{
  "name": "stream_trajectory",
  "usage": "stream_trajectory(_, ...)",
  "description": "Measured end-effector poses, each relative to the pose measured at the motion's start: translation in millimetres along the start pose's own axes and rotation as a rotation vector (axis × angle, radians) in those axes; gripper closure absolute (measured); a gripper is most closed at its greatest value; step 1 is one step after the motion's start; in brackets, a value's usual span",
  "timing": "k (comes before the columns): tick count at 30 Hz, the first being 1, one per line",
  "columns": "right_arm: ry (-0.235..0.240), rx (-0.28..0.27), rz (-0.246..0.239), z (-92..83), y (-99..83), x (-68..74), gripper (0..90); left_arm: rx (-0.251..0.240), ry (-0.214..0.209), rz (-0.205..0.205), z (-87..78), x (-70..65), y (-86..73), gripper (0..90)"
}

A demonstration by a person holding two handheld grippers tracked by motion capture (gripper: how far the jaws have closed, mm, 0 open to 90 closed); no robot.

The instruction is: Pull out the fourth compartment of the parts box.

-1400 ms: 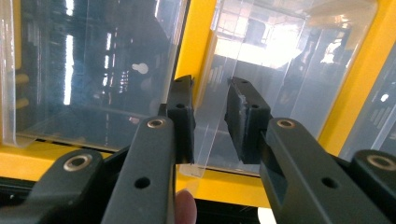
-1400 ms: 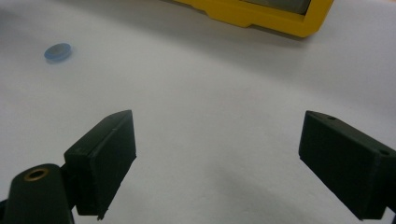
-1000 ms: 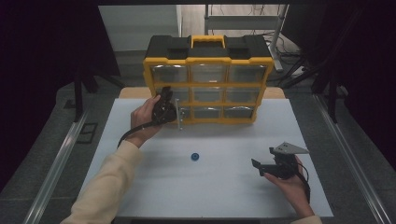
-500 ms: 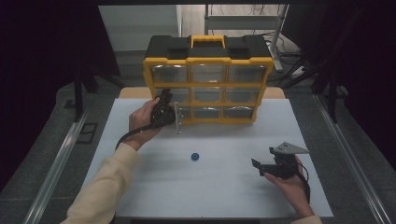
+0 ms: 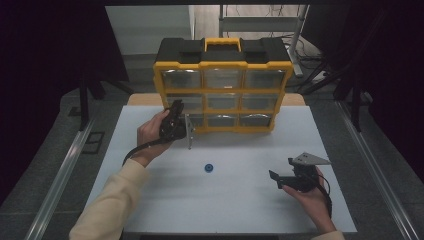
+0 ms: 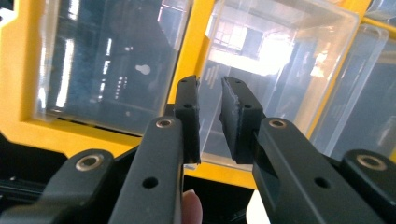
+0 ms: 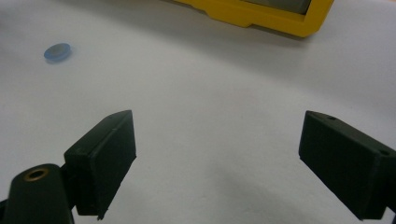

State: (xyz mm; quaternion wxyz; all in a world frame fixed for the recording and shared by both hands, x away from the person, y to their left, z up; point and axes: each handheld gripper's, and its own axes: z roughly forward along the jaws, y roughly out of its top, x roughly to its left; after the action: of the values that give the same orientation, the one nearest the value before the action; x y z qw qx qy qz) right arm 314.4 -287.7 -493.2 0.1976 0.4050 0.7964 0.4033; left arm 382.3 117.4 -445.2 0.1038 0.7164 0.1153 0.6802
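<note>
One white table point(image 5: 165, 210) between dark curtains, grey floor point(image 5: 50, 150) beside.

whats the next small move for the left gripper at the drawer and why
Probably close the left gripper a little further on the front lip of the clear drawer in the yellow organizer, then pull. Its jaws have just been closing and straddle that lip with a narrow gap left, and the drawer looks barely out.

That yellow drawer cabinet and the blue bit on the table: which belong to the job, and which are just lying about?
In use:
- yellow drawer cabinet
- clear drawer
- left tool, jaws just closing at the drawer's edge

Lying about:
- blue disc
- right tool, open over bare table
</note>
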Motion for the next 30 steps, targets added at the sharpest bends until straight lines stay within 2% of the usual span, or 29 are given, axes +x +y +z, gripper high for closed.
stream_trajectory(2, 0.000, 0.001, -0.003, 0.4, 0.2, 0.2, 11.5, 0.002, -0.008, -0.007, 2.0, 1.4, -1.3, 75.5)
stream_trajectory(6, 0.000, 0.003, -0.005, 1.1, 0.3, 0.1, 11.5, 0.000, -0.005, 0.027, 7.6, -1.0, -1.7, 70.8)
stream_trajectory(10, 0.001, 0.003, -0.005, 0.9, 0.2, -0.1, 11.5, 0.003, -0.004, 0.026, 12.1, -2.2, 1.0, 66.2)
stream_trajectory(11, 0.001, 0.003, -0.005, 0.8, 0.1, -0.2, 11.5, 0.000, -0.002, 0.046, 13.9, -3.7, 3.7, 65.6)
stream_trajectory(12, 0.001, 0.003, -0.005, 0.8, 0.1, -0.2, 11.5, 0.000, -0.002, 0.046, 13.9, -3.7, 3.7, 65.4)
stream_trajectory(13, 0.000, 0.003, -0.002, 0.3, 0.0, -0.1, 11.5, -0.005, 0.004, 0.062, 14.5, -4.7, 6.1, 65.4)
stream_trajectory(15, 0.001, 0.002, 0.000, 0.2, 0.0, -0.1, 11.5, -0.005, 0.006, 0.067, 14.8, -4.6, 7.4, 65.6)
stream_trajectory(20, 0.002, 0.002, -0.001, 0.1, -0.1, -0.1, 11.5, -0.003, -0.006, 0.036, 14.3, -0.1, 7.4, 72.6)
stream_trajectory(30, 0.002, 0.001, 0.001, 0.1, 0.0, -0.3, 11.5, -0.014, -0.012, 0.045, 8.8, 1.1, 6.7, 74.3)
